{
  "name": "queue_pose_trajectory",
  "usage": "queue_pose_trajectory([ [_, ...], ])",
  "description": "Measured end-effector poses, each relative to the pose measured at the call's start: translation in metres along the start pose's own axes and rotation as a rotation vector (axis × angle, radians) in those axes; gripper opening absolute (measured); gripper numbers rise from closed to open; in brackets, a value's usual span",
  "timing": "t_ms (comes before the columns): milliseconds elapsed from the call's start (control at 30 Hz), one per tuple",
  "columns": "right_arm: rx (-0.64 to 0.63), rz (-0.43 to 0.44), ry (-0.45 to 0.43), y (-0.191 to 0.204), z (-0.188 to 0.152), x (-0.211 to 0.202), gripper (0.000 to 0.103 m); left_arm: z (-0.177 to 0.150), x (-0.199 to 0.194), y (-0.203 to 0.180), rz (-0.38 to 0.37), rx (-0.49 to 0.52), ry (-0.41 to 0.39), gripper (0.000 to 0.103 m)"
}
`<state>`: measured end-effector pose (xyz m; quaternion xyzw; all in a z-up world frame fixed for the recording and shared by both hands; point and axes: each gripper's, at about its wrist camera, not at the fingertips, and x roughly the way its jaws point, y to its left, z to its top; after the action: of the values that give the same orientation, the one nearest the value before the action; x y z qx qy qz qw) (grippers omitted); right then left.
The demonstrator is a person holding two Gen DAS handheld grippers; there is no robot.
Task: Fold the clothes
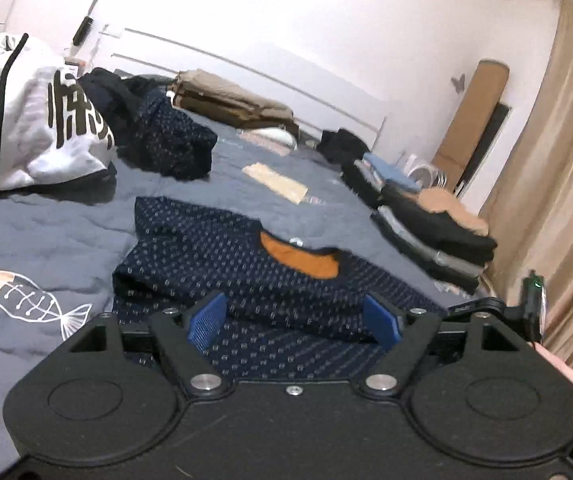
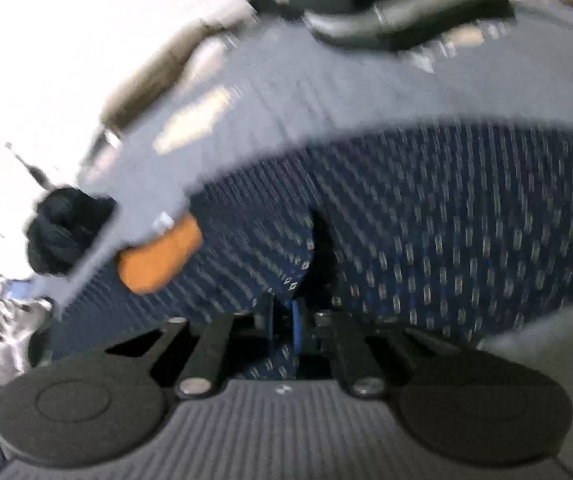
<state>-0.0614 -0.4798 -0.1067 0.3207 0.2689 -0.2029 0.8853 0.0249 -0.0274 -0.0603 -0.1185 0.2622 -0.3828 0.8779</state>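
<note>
My right tool (image 2: 284, 322) is pinched shut on a fold of the navy patterned top (image 1: 246, 276), which lies on the grey bed cover (image 1: 46, 236) right ahead of both tools, orange neck lining (image 1: 302, 258) facing up. My left tool (image 1: 294, 320) stands wide open, blue pads either side of the hem and gripping nothing.

My worry is the right grip: it looks like a thin bite of soft, limp knit, so a quick pull could slip it free or drag the whole garment askew. The right view is smeared, so I cannot judge how much cloth is caught. The sleeve side ahead-left of my left tool is already bunched, and could crease into any fold. The stacked folded clothes (image 1: 434, 224) sit ahead-right near the bed edge; a wide sweep might topple them.
</note>
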Motion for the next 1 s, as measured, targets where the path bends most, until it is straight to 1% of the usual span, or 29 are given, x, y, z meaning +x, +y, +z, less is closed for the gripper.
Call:
queue_pose_trajectory([
  [67, 0.007, 0.006, -0.013, -0.002, -0.001, -0.002, 0.007, 0.0, 0.0, 0.001, 0.003, 0.01, 0.0, 0.075],
  [100, -0.033, -0.015, -0.008, 0.001, 0.001, -0.001, 0.007, 0.0, 0.001, 0.001, 0.012, 0.018, 0.007, 0.075],
  [200, -0.112, -0.104, 0.081, 0.003, -0.006, 0.02, 0.011, -0.002, 0.005, 0.001, 0.034, 0.027, 0.032, 0.075],
  [300, -0.187, -0.188, 0.163, 0.005, -0.013, 0.039, 0.014, -0.005, 0.008, -0.003, 0.038, 0.066, 0.048, 0.075],
  [333, -0.19, -0.197, 0.152, 0.007, -0.014, 0.035, 0.017, -0.006, 0.008, -0.005, 0.035, 0.078, 0.052, 0.075],
  [367, -0.19, -0.218, 0.132, 0.01, -0.014, 0.027, 0.023, -0.007, 0.008, -0.006, 0.03, 0.083, 0.054, 0.075],
  [400, -0.191, -0.24, 0.112, 0.013, -0.013, 0.019, 0.025, -0.007, 0.008, -0.007, 0.025, 0.086, 0.056, 0.075],
  [433, -0.192, -0.252, 0.09, 0.016, -0.013, 0.012, 0.031, -0.007, 0.008, -0.009, 0.02, 0.09, 0.058, 0.075],
  [467, -0.199, -0.231, 0.062, 0.021, -0.013, 0.007, 0.038, -0.008, 0.008, -0.01, 0.014, 0.093, 0.059, 0.075],
  [533, -0.211, -0.188, 0.007, 0.03, -0.014, -0.002, 0.043, -0.008, 0.008, -0.011, 0.007, 0.09, 0.062, 0.075],
  [600, -0.223, -0.146, -0.038, 0.039, -0.014, -0.008, 0.045, -0.009, 0.009, -0.013, 0.003, 0.088, 0.069, 0.075],
  [667, -0.233, -0.128, 0.008, 0.042, -0.015, 0.006, 0.046, -0.01, 0.009, -0.014, 0.006, 0.096, 0.073, 0.075],
  [700, -0.243, -0.132, 0.036, 0.041, -0.017, 0.015, 0.046, -0.011, 0.009, -0.015, 0.008, 0.101, 0.075, 0.075],
  [767, -0.269, -0.163, 0.105, 0.039, -0.022, 0.032, 0.046, -0.011, 0.01, -0.016, 0.004, 0.106, 0.081, 0.075],
  [800, -0.277, -0.173, 0.124, 0.037, -0.025, 0.036, 0.046, -0.011, 0.011, -0.017, 0.005, 0.113, 0.084, 0.075],
  [867, -0.273, -0.162, 0.106, 0.034, -0.028, 0.029, 0.046, -0.013, 0.012, -0.02, 0.008, 0.13, 0.089, 0.075],
  [1000, -0.188, -0.135, -0.008, 0.015, -0.017, -0.017, 0.046, -0.015, 0.014, -0.026, -0.013, 0.137, 0.096, 0.075],
])
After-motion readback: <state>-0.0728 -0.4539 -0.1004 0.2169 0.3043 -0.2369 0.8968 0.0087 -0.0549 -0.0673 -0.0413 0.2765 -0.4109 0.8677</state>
